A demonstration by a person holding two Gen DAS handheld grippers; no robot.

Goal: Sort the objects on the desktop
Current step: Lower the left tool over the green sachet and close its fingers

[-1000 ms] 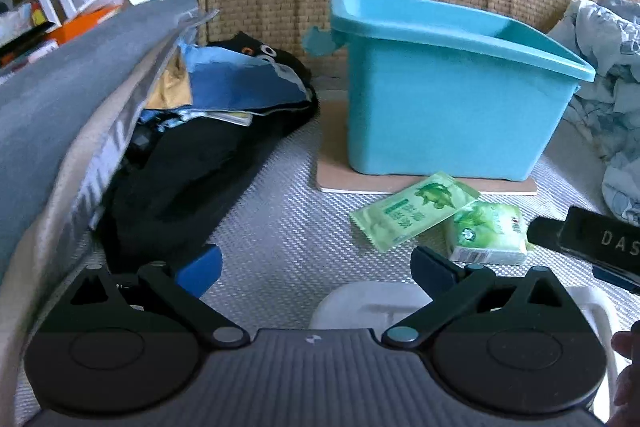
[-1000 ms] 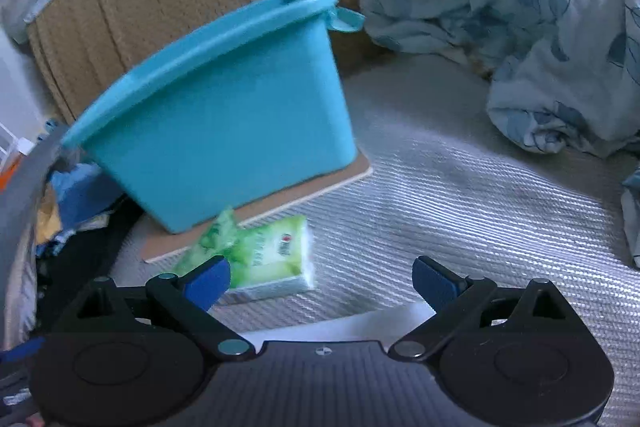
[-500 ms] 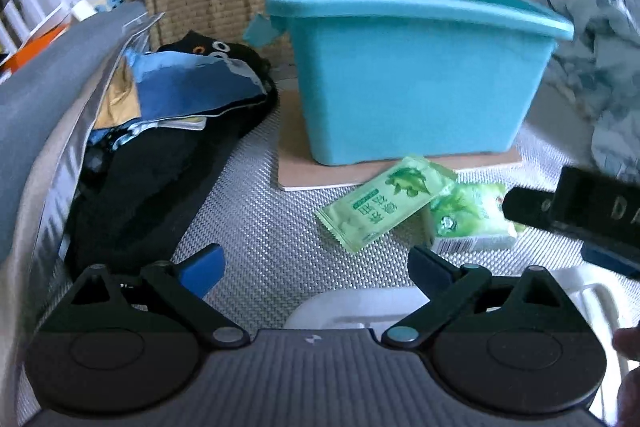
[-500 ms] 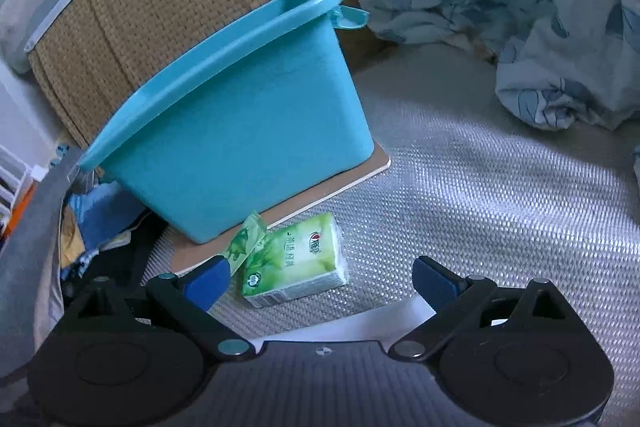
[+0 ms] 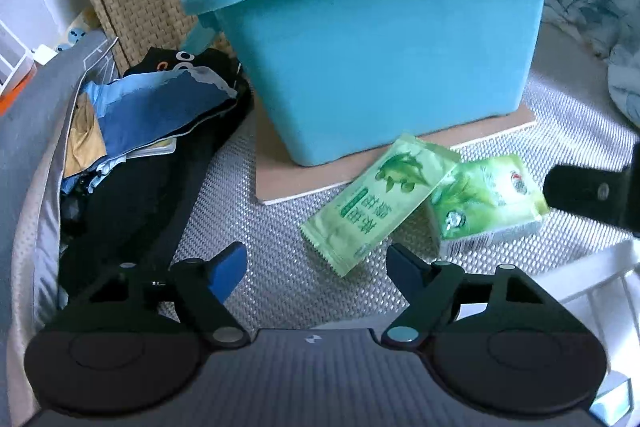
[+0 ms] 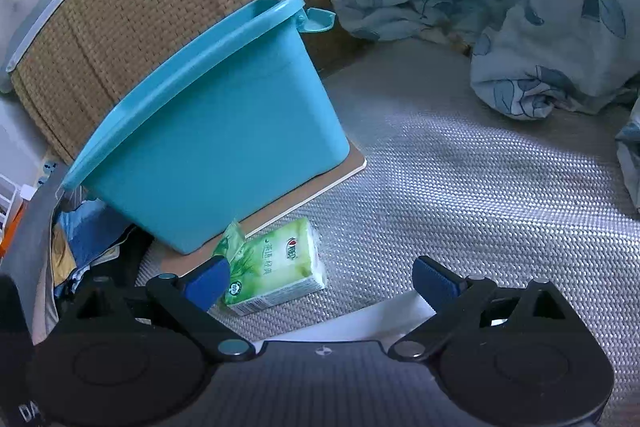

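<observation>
Both grippers, left (image 5: pixel 316 269) and right (image 6: pixel 320 281), open and empty near the bin (image 5: pixel 384 43); risk of snagging the sachet (image 5: pixel 378 201) leaning on the tissue pack (image 6: pixel 276 267).

Left gripper (image 5: pixel 316 265) now nearer the teal bin (image 5: pixel 384 43) and the green sachet (image 5: pixel 376 203), which sat further ahead a second ago; the sachet's near corner now just off the right-hand fingertip. Right gripper (image 6: pixel 320 281) drawn closer to the tissue pack (image 6: pixel 276 267); left fingertip now overlapping the pack's near left corner, where before it covered the sachet.
</observation>
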